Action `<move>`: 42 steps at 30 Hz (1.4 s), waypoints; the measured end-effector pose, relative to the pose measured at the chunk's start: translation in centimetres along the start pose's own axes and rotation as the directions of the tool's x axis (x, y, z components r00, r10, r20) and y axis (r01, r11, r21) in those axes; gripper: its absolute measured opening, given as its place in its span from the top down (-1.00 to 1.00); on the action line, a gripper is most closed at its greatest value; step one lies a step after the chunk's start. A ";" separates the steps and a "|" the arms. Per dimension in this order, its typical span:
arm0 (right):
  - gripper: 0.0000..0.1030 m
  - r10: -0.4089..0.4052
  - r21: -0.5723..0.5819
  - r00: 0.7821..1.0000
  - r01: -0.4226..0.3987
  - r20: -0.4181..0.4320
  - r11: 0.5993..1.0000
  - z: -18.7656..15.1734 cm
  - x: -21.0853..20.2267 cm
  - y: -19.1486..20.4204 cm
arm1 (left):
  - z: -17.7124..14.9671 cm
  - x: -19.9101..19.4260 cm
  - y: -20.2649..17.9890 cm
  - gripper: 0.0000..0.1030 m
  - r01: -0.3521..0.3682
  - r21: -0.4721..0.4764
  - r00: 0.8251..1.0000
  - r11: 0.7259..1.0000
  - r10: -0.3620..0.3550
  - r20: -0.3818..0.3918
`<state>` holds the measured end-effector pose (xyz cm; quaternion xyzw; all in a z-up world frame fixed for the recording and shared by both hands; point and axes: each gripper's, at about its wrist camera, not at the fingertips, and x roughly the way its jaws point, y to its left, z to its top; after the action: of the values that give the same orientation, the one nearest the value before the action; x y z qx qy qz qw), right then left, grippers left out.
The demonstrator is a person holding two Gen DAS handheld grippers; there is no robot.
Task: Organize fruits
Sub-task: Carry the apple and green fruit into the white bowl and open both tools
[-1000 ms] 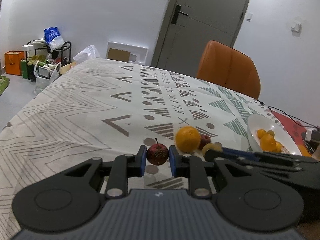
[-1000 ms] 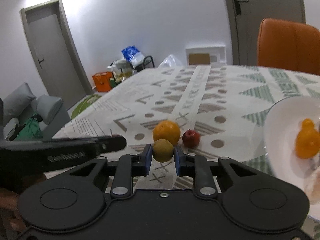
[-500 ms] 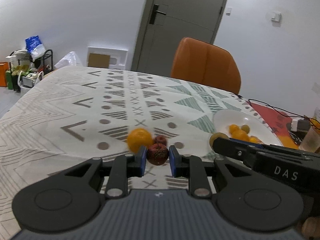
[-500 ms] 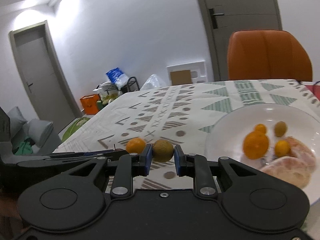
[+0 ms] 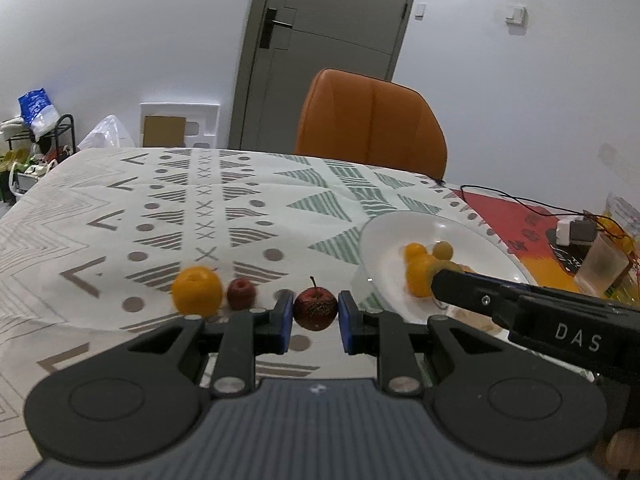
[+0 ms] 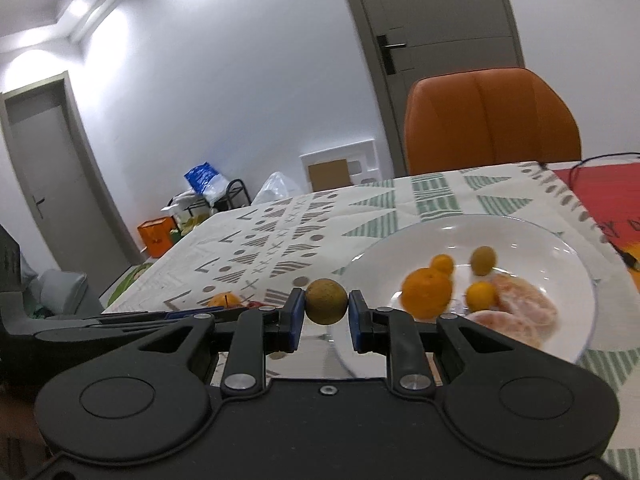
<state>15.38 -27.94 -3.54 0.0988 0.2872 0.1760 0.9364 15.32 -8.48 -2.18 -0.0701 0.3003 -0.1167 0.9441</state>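
Observation:
My left gripper [image 5: 315, 316] is shut on a small dark red apple [image 5: 315, 309] with a stem, held above the table left of the white plate [image 5: 472, 236]. My right gripper [image 6: 326, 312] is shut on a small olive-green round fruit [image 6: 326, 301] at the plate's [image 6: 560, 248] left rim. The plate holds oranges [image 6: 426, 293], a green fruit [image 6: 483, 261] and peeled citrus [image 6: 520, 312]. An orange [image 5: 197, 291] and a small red fruit [image 5: 241, 294] lie on the patterned tablecloth. The right gripper's arm [image 5: 532, 312] crosses the plate in the left wrist view.
An orange chair [image 5: 372, 124] stands at the table's far side. A red mat [image 5: 516, 220] with cables, a white adapter [image 5: 570, 232] and a plastic cup [image 5: 600, 268] lie right of the plate. Floor clutter [image 6: 200, 200] is far left.
Both grippers have swung right toward the plate, each still holding its fruit. The orange and red fruit on the cloth now lie left of the left gripper.

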 end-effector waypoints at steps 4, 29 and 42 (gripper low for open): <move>0.58 -0.022 0.020 1.000 0.022 0.007 1.000 0.0 -0.4 -1.4 | 0.3 0.6 -1.3 0.57 0.007 0.015 1.000 1.000 -0.007 -0.001; 0.57 -0.100 0.094 0.995 0.097 0.023 0.991 0.5 -0.3 -7.0 | 1.5 4.4 -6.0 0.57 0.055 0.070 0.998 0.996 -0.052 -0.034; 0.57 -0.118 0.104 0.993 0.116 0.020 0.988 1.6 1.5 -8.3 | 2.1 5.5 -5.6 0.49 0.022 0.064 0.999 0.998 -0.020 -0.039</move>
<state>19.69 -35.14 -5.41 0.1319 0.2889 0.1044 0.9424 19.92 -15.24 -2.34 -0.0407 0.3135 -0.1376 0.9387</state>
